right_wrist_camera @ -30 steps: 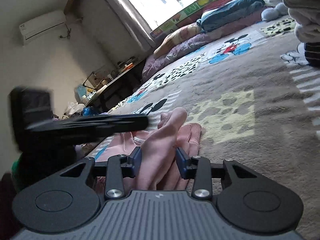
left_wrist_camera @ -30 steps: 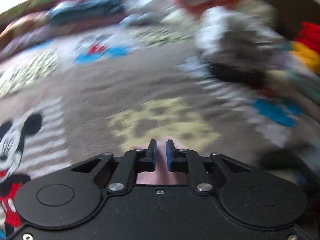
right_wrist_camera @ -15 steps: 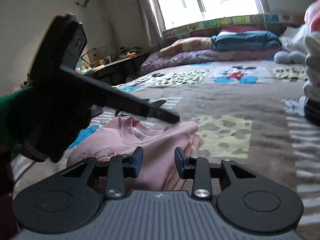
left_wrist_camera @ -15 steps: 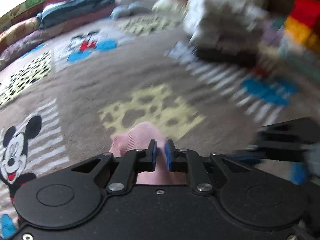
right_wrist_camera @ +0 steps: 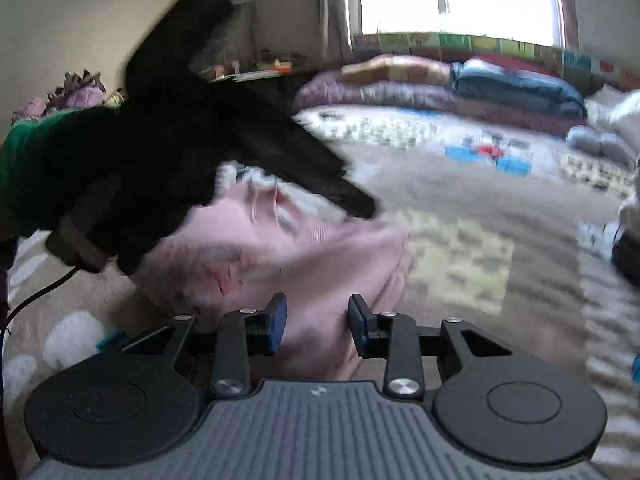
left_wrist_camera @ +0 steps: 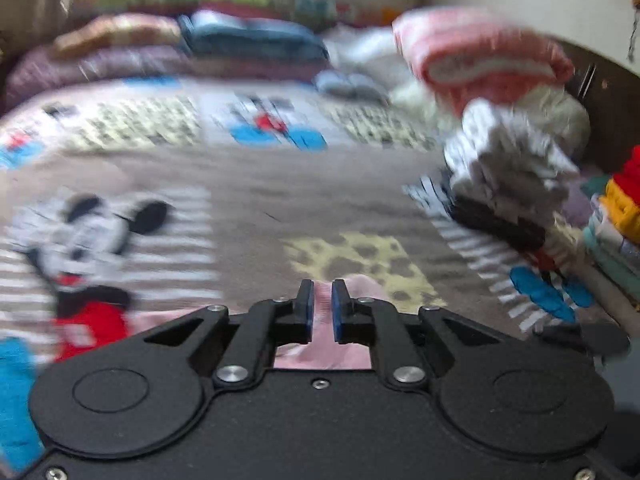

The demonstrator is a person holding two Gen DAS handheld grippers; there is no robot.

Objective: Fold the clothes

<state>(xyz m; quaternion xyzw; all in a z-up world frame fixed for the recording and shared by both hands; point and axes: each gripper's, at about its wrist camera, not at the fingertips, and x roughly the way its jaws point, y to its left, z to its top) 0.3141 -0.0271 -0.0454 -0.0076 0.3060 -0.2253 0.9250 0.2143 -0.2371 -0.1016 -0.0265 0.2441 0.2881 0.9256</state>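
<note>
A pink sweatshirt (right_wrist_camera: 280, 248) lies bunched on the cartoon-print bed cover (right_wrist_camera: 460, 184). In the right wrist view a thick fold of it fills the gap between the pads of my right gripper (right_wrist_camera: 317, 322), which is shut on it. My left gripper (right_wrist_camera: 360, 204) reaches in from the upper left as a black blur, held by a person's green-sleeved arm (right_wrist_camera: 20, 168), its tip at the sweatshirt's far edge. In the left wrist view my left gripper (left_wrist_camera: 320, 308) is shut on a thin strip of the pink sweatshirt (left_wrist_camera: 362, 286), just above the bed cover (left_wrist_camera: 248, 208).
Stacks of folded clothes (left_wrist_camera: 508, 168) and a bright red and yellow pile (left_wrist_camera: 624, 200) stand on the right of the bed. A rolled pink blanket (left_wrist_camera: 480, 60) and pillows (left_wrist_camera: 252, 36) line the far side under the window. A black cable (right_wrist_camera: 36, 296) trails at the left.
The left gripper has swung up and across with pink cloth in its jaws, so its view now reaches the window. The right view has rolled level, and the sweatshirt looks more bunched.
</note>
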